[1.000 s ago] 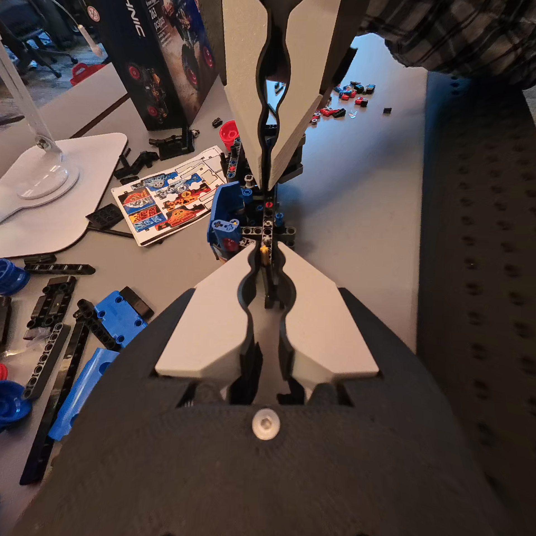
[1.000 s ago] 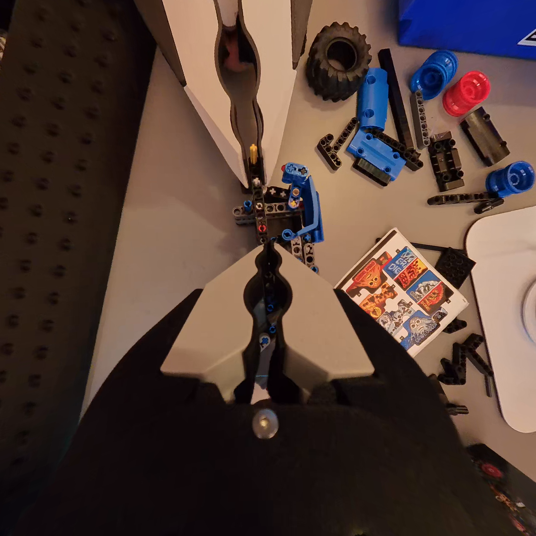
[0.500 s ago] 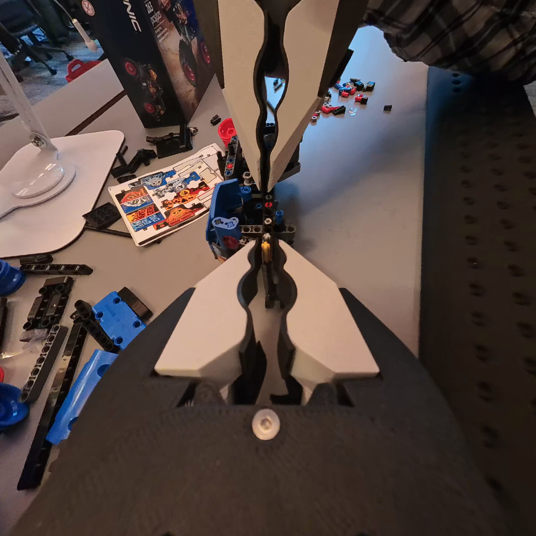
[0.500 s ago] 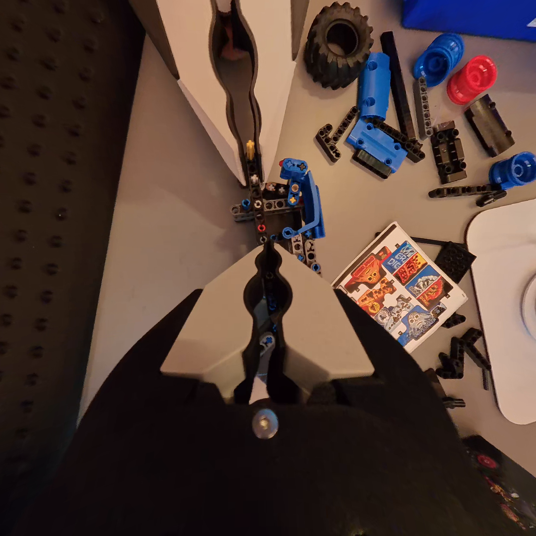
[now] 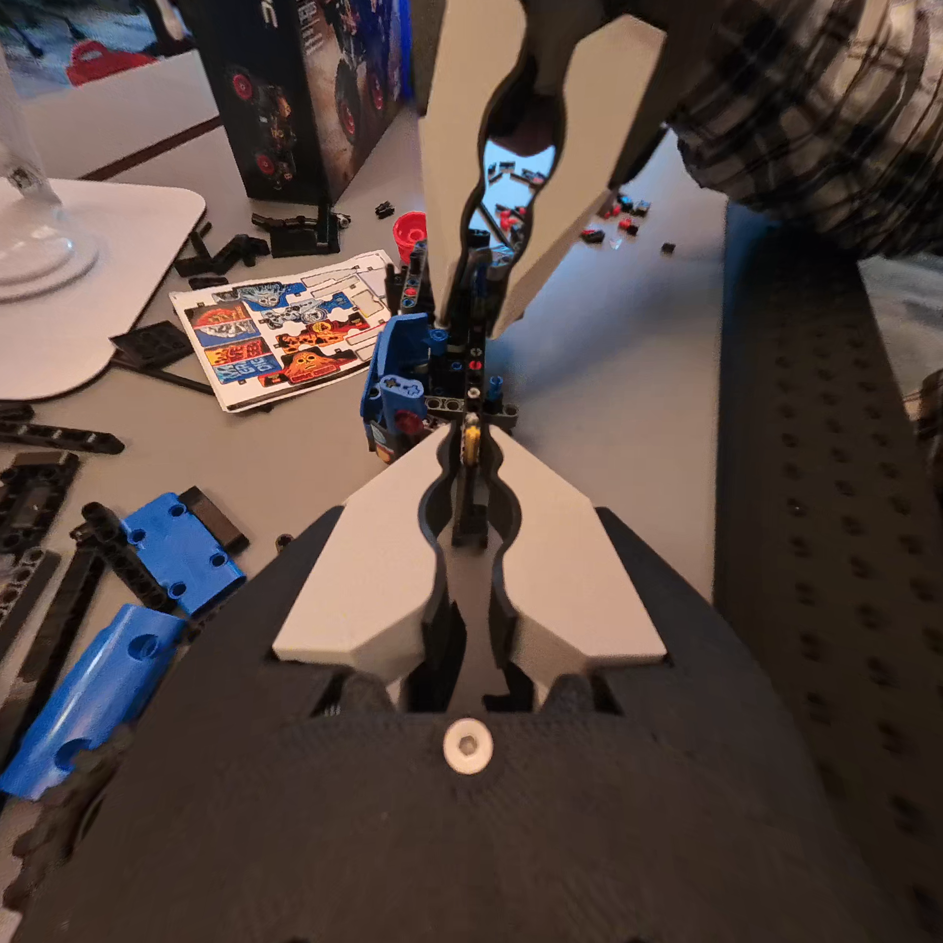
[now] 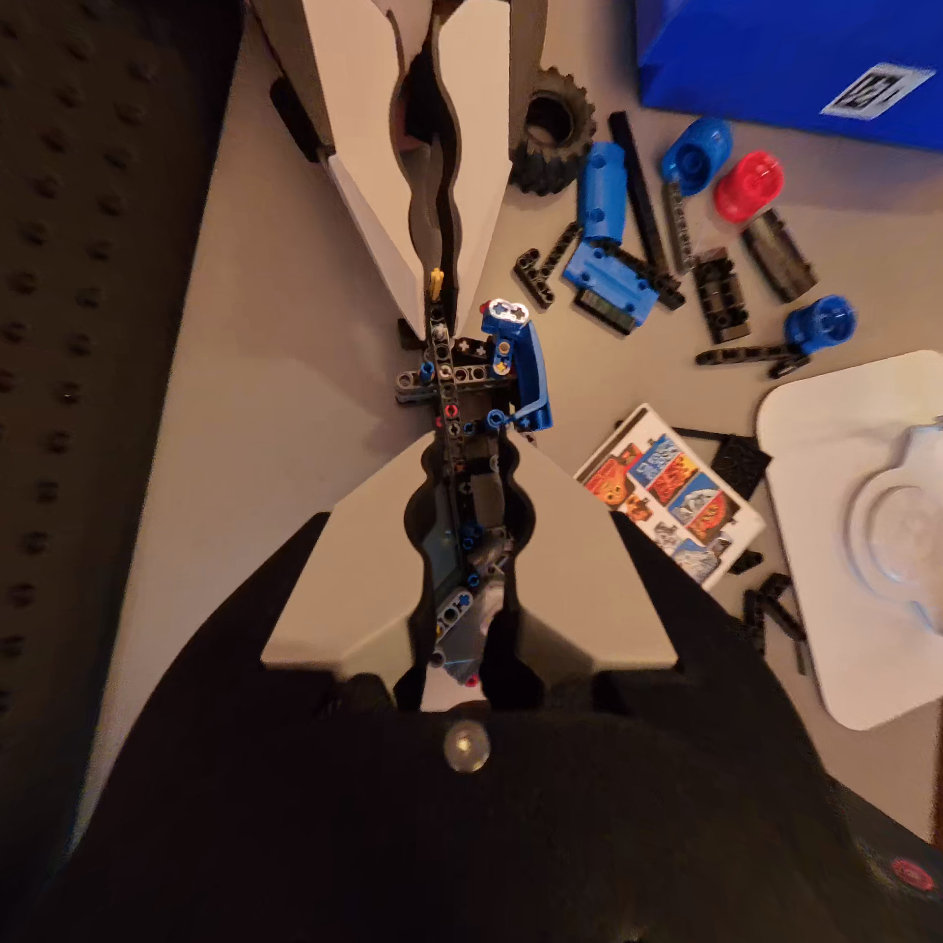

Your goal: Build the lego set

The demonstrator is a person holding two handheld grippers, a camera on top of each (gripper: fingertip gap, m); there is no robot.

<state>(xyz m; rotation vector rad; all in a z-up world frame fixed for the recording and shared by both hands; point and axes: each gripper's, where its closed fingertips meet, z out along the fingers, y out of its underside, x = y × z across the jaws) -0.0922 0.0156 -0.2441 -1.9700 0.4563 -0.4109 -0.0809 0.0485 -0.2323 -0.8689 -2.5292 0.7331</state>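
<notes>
Dim, warm indoor light. Cool bluish glare on the surface (image 5: 576, 286) far off in the left wrist view. Motion blur and wide-angle bending toward the edges; near black housings almost featureless in shadow.

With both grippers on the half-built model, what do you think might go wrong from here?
1. The left gripper pinches only a thin black beam end by the yellow pin; it may slip or twist.
2. The right gripper looks open around the model, so the model could sag.
</notes>
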